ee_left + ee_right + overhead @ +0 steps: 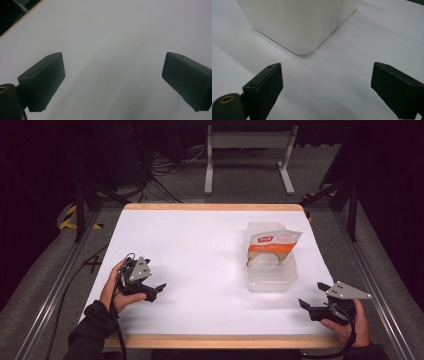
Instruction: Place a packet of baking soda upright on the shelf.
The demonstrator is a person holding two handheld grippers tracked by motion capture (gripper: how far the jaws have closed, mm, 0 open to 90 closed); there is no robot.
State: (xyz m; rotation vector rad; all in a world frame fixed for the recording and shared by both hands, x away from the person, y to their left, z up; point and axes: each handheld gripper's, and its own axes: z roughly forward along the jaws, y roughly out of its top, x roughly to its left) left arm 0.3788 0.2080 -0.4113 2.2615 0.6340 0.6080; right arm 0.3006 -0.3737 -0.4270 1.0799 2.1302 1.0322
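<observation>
A clear ribbed plastic container [271, 275] stands on the white table [200, 250], right of the middle. A white and orange pouch [270, 247] lies tilted in it, sticking out over the rim. My left gripper [159, 289] rests at the front left, open and empty, with bare tabletop between its jaws [113, 75]. At the front right my right gripper [312, 295] is open and empty, pointing left just short of the container, whose near corner [299, 25] lies ahead of the jaws.
The table has a wooden edge [215, 341] along the front. A metal frame rail [50, 290] runs along each side. Cables [165, 170] and a grey stand [247, 142] lie on the floor beyond the far edge.
</observation>
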